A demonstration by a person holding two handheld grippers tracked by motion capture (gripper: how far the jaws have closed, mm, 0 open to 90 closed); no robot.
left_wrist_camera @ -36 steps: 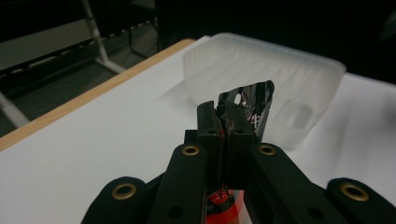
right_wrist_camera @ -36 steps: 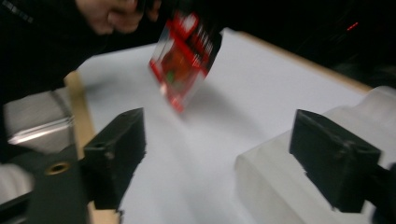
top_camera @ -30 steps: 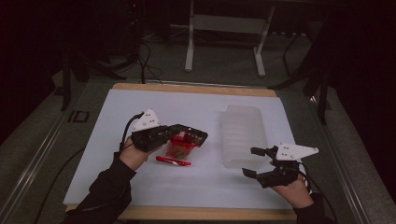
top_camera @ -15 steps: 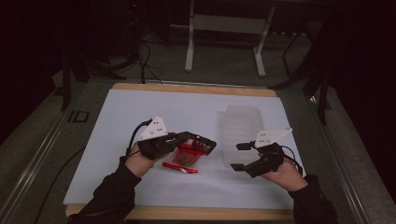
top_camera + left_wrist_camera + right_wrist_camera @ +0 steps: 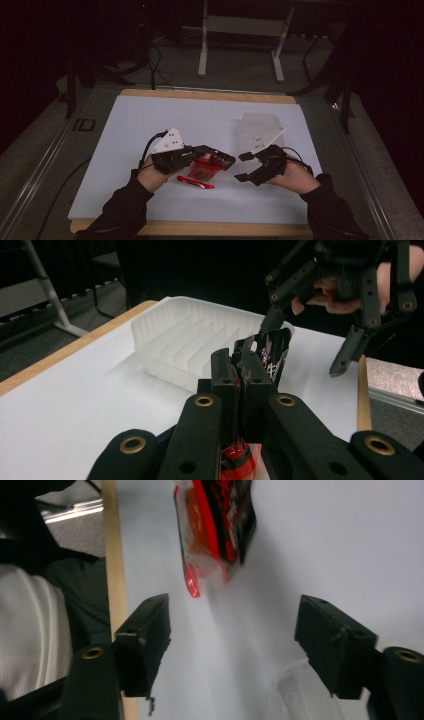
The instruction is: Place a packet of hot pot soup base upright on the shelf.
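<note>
Left claw [image 5: 222, 161] clamped, right claw [image 5: 245, 166] agape

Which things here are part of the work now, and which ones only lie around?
Part of the work:
- red snack packet, pinched in the left tongs
- right tongs, open, nothing between them

Only lying around:
- red strip on the table
- clear plastic tray
- metal stand behind the table

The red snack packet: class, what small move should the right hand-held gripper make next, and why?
Probably ease the right hand-held gripper in until its jaws straddle the free end of the red snack packet, then close. The left hand-held gripper is shut on the packet and holds it above the table, while the right one's jaws, which have just been closing, have nothing between them and sit just short of it.
</note>
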